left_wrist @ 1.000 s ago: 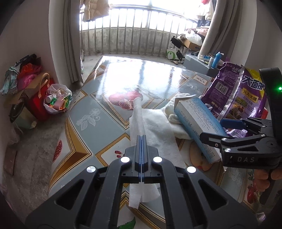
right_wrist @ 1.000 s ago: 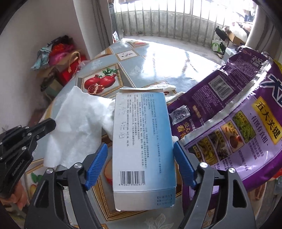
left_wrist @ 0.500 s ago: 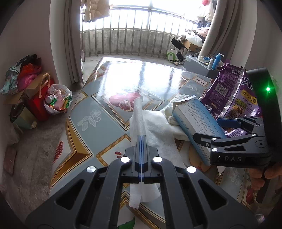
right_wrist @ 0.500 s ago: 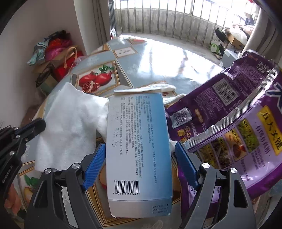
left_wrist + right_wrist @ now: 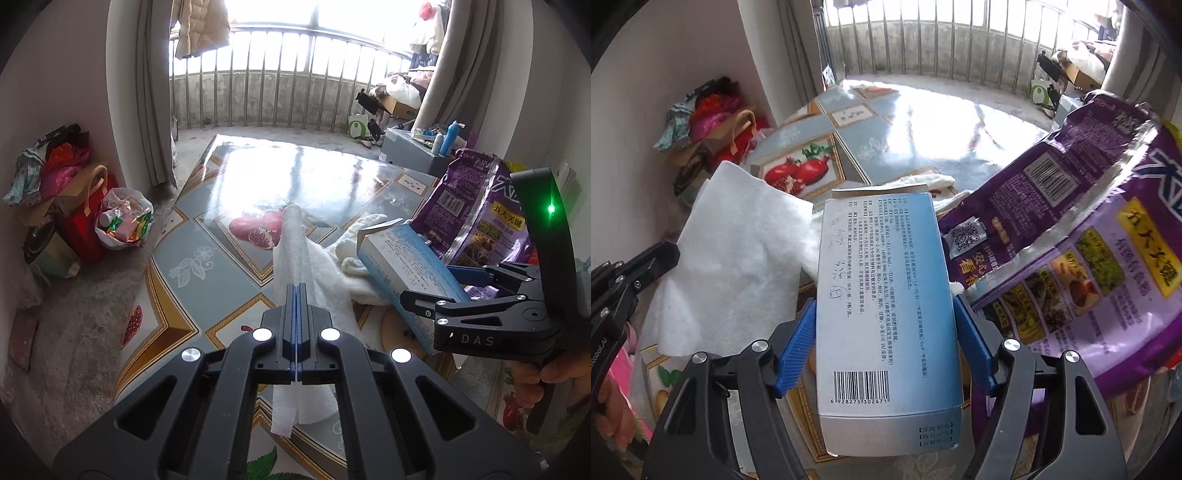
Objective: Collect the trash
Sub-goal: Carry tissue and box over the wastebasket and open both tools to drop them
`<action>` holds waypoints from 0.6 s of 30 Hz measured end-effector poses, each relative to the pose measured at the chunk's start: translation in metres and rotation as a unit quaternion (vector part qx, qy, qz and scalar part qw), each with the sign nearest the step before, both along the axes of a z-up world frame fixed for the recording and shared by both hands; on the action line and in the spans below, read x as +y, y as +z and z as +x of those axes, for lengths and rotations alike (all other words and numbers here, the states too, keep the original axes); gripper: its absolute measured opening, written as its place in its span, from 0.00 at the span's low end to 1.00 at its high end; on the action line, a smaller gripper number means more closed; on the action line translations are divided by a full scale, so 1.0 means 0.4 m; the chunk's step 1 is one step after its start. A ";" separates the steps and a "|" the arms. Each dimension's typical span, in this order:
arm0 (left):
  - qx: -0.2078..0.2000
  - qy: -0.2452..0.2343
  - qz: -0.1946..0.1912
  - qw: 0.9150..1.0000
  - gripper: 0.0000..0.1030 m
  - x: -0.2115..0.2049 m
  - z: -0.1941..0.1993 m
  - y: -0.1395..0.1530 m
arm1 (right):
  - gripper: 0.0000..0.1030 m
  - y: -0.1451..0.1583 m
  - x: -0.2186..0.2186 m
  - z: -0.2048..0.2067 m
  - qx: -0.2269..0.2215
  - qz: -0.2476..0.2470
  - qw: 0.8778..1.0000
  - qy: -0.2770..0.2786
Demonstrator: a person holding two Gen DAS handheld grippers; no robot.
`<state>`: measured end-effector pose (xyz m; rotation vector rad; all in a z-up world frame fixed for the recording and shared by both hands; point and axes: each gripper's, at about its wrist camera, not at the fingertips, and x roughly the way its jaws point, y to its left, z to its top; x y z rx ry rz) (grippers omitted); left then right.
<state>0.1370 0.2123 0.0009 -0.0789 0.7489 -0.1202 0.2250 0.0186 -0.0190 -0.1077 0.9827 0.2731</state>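
My left gripper [image 5: 296,295] is shut on a white paper tissue [image 5: 295,243] and holds it upright above the table; the tissue also shows as a broad sheet in the right wrist view [image 5: 735,258]. My right gripper [image 5: 884,332] is shut on a light blue cardboard box [image 5: 886,302], its blue pads pressed on both long sides, lifted off the table. The box shows in the left wrist view [image 5: 406,269] to the right of the tissue. A large purple snack bag [image 5: 1089,240] stands right of the box.
The patterned glass table [image 5: 306,177] runs toward a balcony railing. A crumpled white cloth [image 5: 354,251] lies behind the box. On the floor at left sit a white plastic bag of trash [image 5: 123,218] and a red bag [image 5: 79,225]. A grey box with bottles [image 5: 424,151] stands far right.
The right gripper has closed its pads onto the blue box and raised it, drawing nearer to the left gripper. The left gripper still holds the tissue in the same place.
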 end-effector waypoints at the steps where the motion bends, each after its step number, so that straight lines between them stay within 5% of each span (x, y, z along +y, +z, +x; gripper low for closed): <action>1: -0.004 -0.001 0.000 1.000 0.00 -0.002 -0.006 0.011 | 0.68 0.008 -0.002 -0.006 -0.003 0.005 1.000 0.000; 10: -0.051 -0.040 -0.009 0.998 0.00 -0.060 -0.077 0.146 | 0.68 0.143 -0.071 -0.118 -0.040 0.099 0.994 0.013; 18: -0.089 -0.142 -0.043 0.985 0.00 -0.209 -0.141 0.284 | 0.68 0.261 -0.253 -0.298 -0.096 0.175 0.979 -0.026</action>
